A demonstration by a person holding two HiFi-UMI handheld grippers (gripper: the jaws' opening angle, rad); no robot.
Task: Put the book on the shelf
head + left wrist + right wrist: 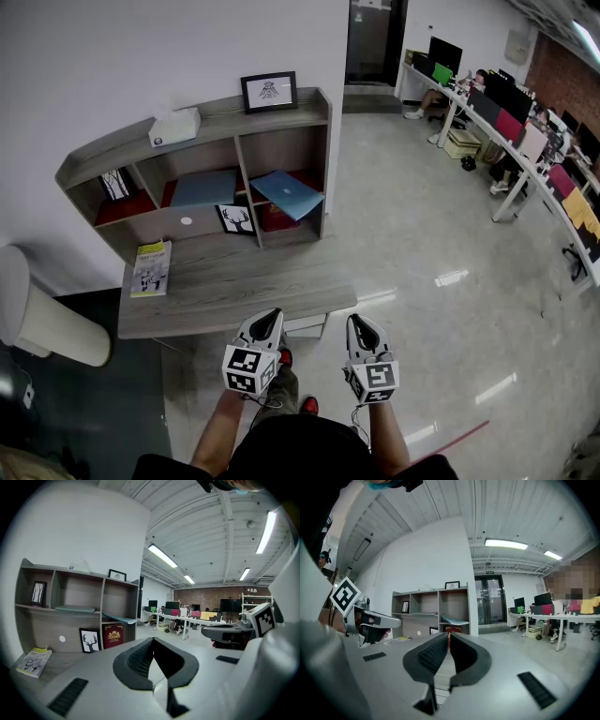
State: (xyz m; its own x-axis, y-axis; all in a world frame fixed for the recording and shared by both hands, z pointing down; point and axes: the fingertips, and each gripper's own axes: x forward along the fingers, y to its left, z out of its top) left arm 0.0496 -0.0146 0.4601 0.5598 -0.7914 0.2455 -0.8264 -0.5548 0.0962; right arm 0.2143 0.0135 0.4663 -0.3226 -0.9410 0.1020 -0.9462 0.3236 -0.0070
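While both grippers hang just off the desk's [246, 281] near edge, neither holds anything. Left gripper [265, 326]: fingers pressed together, empty. Right gripper [362, 328]: same, tips closed, empty. Book [151, 268] lies flat on the desk near its left end, at 10 o'clock from the left gripper, well apart. Shelf [217, 126] stands at 12 o'clock, behind the desk.

Cover print of the book [152, 268] ahead-left of the jaws too small to read, drawing in the framed picture [269, 91] atop the shelf [225, 117] indistinct, white rounded object [37, 314] far left of the jaws cut by the edge, forearms [221, 433] behind the jaws cropped below.
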